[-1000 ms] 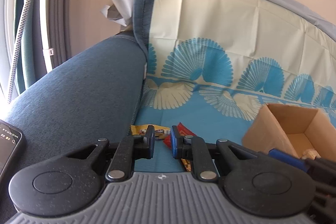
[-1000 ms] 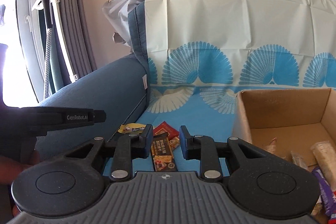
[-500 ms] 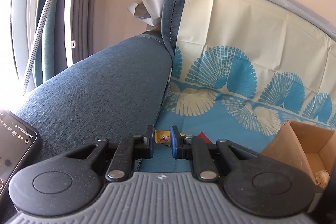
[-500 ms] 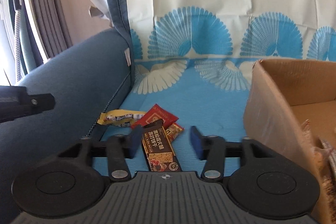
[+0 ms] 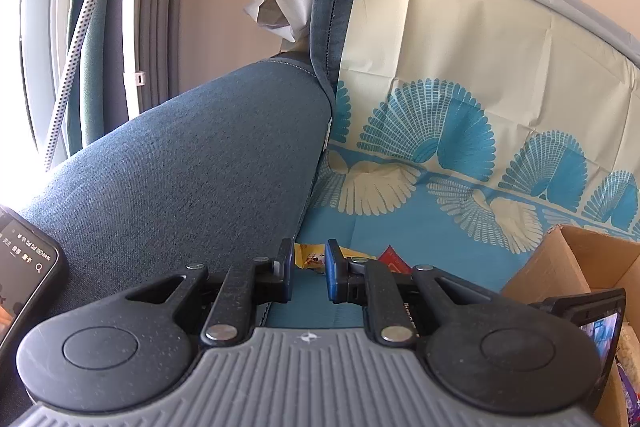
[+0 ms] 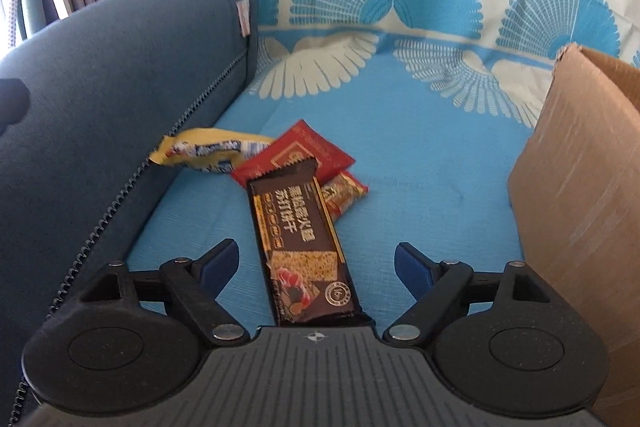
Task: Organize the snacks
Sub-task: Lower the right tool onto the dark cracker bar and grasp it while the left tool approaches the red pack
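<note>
Several snack packets lie on the blue patterned cloth (image 6: 420, 147) beside the sofa arm. A dark brown biscuit bar (image 6: 298, 239) lies lengthwise between the wide fingers of my right gripper (image 6: 316, 255). Its jaws are opening and neither pad touches the bar. Behind the bar are a red packet (image 6: 304, 151), a small orange packet (image 6: 344, 193) and a yellow wrapper (image 6: 204, 153). My left gripper (image 5: 308, 275) hovers shut with nothing in its narrow gap. The yellow wrapper (image 5: 310, 255) and red packet (image 5: 394, 259) show beyond it.
An open cardboard box (image 6: 580, 187) with snacks inside stands to the right, and its corner (image 5: 560, 263) shows in the left wrist view. The blue sofa arm (image 6: 100, 107) walls the left side. A phone (image 5: 24, 275) lies on it. Curtains hang behind.
My right gripper dropped closer to the snack pile and its jaws spread from nearly shut to wide around the brown bar. The left gripper stayed shut and only turned slightly.
</note>
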A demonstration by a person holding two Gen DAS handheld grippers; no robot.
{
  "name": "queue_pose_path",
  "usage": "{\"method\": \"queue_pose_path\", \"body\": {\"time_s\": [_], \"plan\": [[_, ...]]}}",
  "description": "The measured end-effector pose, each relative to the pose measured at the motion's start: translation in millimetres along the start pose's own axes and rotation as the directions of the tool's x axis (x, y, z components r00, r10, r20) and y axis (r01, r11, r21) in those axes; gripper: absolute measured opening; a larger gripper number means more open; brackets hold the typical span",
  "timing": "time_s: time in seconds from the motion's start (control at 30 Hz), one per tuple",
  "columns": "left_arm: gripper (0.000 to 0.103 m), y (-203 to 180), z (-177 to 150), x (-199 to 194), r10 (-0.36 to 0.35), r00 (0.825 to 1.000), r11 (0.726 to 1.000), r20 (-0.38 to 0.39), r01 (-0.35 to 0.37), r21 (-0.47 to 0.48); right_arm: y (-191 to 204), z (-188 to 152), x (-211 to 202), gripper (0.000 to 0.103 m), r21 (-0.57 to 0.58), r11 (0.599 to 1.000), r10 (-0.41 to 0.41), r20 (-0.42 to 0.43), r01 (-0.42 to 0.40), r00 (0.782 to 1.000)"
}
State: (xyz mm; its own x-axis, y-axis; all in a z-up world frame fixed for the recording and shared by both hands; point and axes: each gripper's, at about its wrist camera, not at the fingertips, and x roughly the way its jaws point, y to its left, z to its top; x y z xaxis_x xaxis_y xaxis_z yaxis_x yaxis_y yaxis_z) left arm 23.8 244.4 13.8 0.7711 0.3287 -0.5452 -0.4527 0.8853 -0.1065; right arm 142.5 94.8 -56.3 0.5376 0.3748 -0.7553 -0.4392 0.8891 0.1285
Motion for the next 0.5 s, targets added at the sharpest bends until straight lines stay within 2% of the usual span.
{"method": "queue_pose_path", "body": {"time_s": [0.03, 0.1, 0.13, 0.2, 0.33, 0.5], "plan": [[0.017, 0.2, -0.1, 0.2, -0.002, 1.000, 1.000, 0.000, 0.002, -0.002, -0.9, -0.4, 0.6, 0.078, 0.002, 1.000, 0.004, -0.003, -0.004, 1.000], [0.017, -0.9, -0.3, 0.5, -0.003, 1.000, 1.000, 0.000, 0.003, -0.001, -1.6, -1.1, 1.9, 0.064, -0.001, 1.000, 0.012, -0.015, -0.012, 1.000], [0.017, -1.6, -0.6, 0.7, -0.005, 1.000, 1.000, -0.001, 0.005, 0.000, -1.9, -1.5, 2.4, 0.060, -0.001, 1.000, 0.020, -0.022, -0.020, 1.000], [0.017, -2.7, -0.9, 1.2, -0.006, 1.000, 1.000, -0.003, 0.006, 0.002, -1.7, -2.8, 2.5, 0.044, -0.010, 1.000, 0.027, -0.033, -0.027, 0.999], [0.017, -4.1, -1.5, 0.9, -0.010, 1.000, 1.000, -0.004, 0.010, 0.002, -4.6, -2.2, -2.5, 0.041, -0.003, 0.999, 0.039, -0.026, -0.039, 0.999], [0.017, -2.9, -1.5, 4.3, -0.018, 1.000, 1.000, -0.020, 0.017, -0.023, -15.5, -0.3, -13.1, 0.041, 0.075, 0.996, 0.041, -0.045, -0.038, 0.998]]}}
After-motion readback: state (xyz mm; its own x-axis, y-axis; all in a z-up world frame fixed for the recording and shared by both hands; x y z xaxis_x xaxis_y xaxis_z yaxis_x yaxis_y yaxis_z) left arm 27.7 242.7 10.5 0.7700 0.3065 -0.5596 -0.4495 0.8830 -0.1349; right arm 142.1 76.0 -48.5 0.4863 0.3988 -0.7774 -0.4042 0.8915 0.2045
